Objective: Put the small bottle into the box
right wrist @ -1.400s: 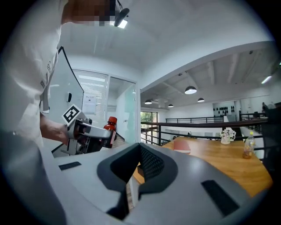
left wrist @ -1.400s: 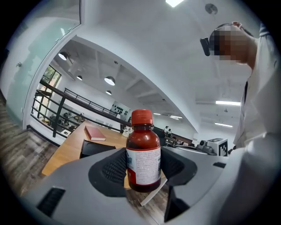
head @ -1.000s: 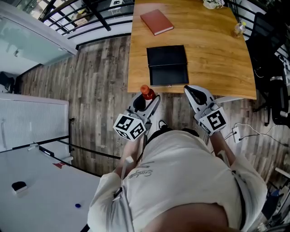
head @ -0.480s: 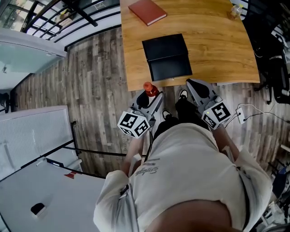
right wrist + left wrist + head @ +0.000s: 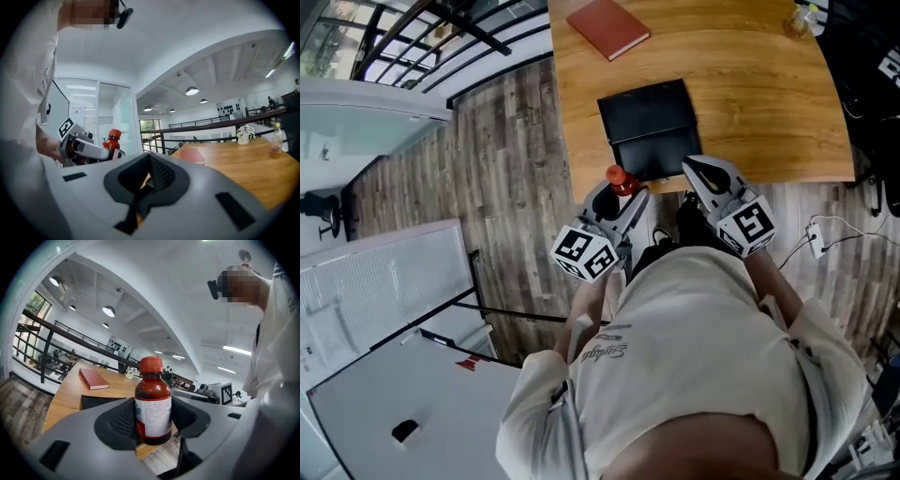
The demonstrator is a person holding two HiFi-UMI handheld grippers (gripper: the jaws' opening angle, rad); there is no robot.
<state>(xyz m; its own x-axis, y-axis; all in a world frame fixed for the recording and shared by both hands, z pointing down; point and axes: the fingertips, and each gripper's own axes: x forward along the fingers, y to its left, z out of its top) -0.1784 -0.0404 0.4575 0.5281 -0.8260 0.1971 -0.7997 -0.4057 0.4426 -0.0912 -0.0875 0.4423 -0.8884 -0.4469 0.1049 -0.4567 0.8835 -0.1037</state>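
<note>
One loaded gripper, one spare. Grips the small bottle (image 5: 153,404) by its lower body between the fingers (image 5: 117,423) of the left gripper (image 5: 617,195), upright, red cap on top, printed label facing back toward the gripper. Likely kept vertical so as to go base-first into the box (image 5: 649,127). Hangs just off the near edge of the desk (image 5: 750,84), above the wooden floor (image 5: 506,159), close to the box but not yet over it.

Black box open on the desk, two halves flat and joined edge to edge, the near half right at the desk's edge. Hard to tell lid from tray.

Holds the right gripper (image 5: 696,173) beside the left at the same edge, fingers (image 5: 161,176) closed on each other with nothing between. Probably in reserve, for steadying the box if it slides.

Red book (image 5: 607,26) well beyond the box, clear of the path.

Calls next, by the look of it, for a short reach forward and a gentle lowering into one half, minding the box wall so the bottle neither tips nor nudges the box along.
</note>
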